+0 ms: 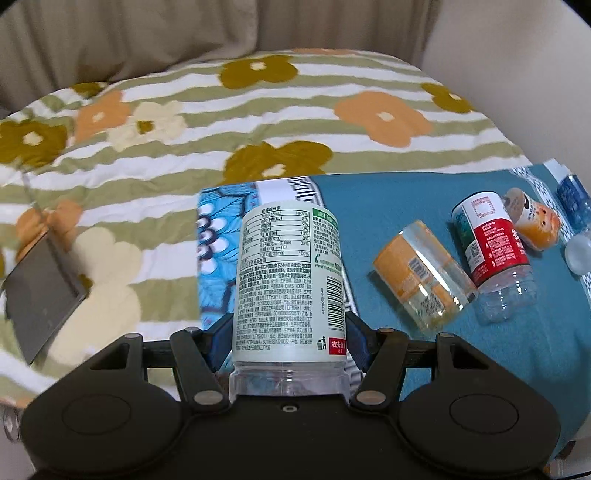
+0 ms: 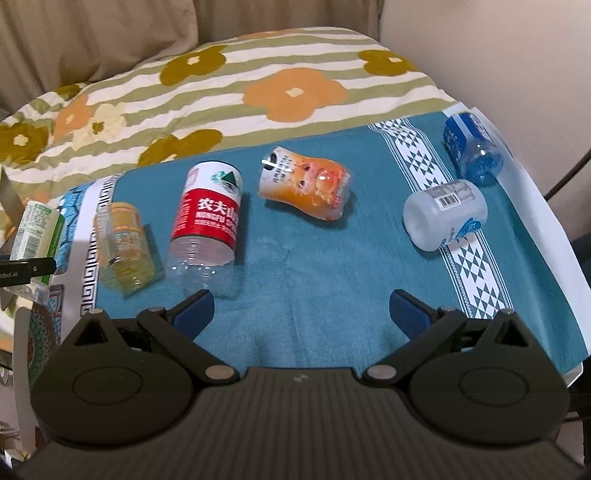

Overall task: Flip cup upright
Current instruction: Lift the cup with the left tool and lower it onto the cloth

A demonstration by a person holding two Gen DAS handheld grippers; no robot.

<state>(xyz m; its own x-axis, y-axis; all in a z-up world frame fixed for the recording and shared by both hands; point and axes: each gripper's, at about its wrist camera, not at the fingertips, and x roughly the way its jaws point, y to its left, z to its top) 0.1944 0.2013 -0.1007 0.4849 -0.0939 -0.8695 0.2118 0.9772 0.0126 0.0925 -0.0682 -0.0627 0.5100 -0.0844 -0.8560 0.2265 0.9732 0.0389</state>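
My left gripper [image 1: 286,341] is shut on a clear cut-bottle cup with a pale green label [image 1: 290,280], held between the blue pads, its length along the fingers. The same cup shows at the far left of the right wrist view [image 2: 35,230]. My right gripper [image 2: 301,312] is open and empty, above the teal mat [image 2: 295,266]. Several other cups lie on their sides on the mat: a yellow-labelled one [image 2: 123,247], a red-labelled one [image 2: 207,229], an orange one [image 2: 306,186], a frosted white one [image 2: 445,216] and a blue one [image 2: 472,147].
The mat lies on a flowered, striped quilt [image 1: 221,122]. A dark flat device [image 1: 40,299] rests on the quilt at the left. A beige curtain [image 1: 147,29] and a wall stand behind. The mat's right edge hangs near the wall.
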